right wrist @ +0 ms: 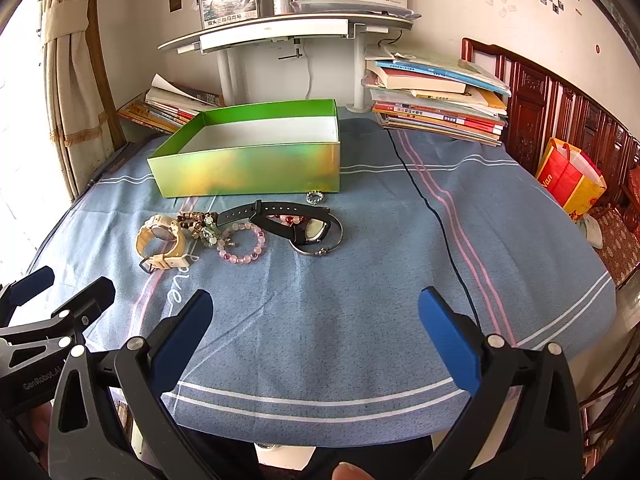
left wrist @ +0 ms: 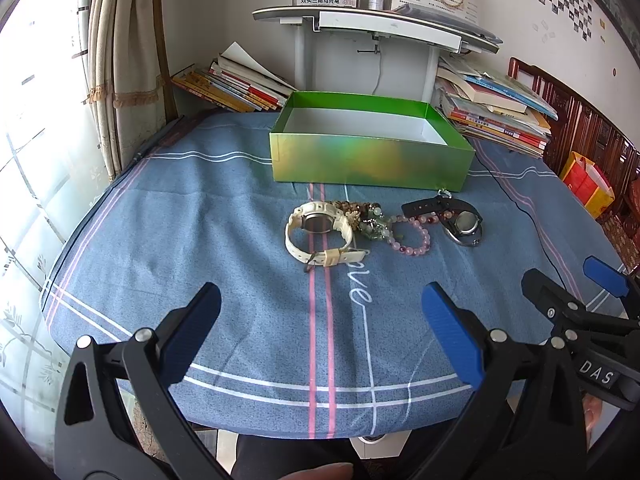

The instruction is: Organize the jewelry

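Left wrist view shows both hand-held grippers (left wrist: 320, 312) spread, green box (left wrist: 368, 160) seemingly empty, jewelry (left wrist: 384, 224) unsorted on tabletop (left wrist: 200, 220).

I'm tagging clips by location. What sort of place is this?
Probably a home study or bedroom: stacked books against the wall, a curtain by a bright window, and a cloth-covered table holding jewelry.
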A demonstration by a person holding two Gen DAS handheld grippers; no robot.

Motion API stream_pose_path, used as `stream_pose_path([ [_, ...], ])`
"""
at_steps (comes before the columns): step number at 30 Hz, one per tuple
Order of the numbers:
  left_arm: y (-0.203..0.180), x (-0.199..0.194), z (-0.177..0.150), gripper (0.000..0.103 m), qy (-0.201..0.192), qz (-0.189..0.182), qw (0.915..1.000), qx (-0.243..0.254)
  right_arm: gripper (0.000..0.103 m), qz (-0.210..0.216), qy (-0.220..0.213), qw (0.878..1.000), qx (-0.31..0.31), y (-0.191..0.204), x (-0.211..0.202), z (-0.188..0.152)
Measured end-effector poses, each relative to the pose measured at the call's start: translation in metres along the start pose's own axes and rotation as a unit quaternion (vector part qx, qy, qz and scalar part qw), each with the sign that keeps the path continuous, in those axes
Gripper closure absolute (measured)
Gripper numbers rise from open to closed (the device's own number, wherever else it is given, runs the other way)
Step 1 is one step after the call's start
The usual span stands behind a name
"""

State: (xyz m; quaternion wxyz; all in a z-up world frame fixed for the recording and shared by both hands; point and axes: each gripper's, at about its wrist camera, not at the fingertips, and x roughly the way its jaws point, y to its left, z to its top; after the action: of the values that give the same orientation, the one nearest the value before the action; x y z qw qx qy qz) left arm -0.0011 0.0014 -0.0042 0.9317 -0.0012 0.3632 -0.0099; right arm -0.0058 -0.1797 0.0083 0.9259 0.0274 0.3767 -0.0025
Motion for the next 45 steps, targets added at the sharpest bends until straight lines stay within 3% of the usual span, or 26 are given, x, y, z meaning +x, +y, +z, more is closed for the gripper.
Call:
stream_pose_path([
  [45,-0.0009,0.0017,-0.0034,0.004,0.007,-0.002,1.0,-0.002,0.003,-0.002,0.001,1.0,0.004,0.0018,0.0012,-0.0037],
])
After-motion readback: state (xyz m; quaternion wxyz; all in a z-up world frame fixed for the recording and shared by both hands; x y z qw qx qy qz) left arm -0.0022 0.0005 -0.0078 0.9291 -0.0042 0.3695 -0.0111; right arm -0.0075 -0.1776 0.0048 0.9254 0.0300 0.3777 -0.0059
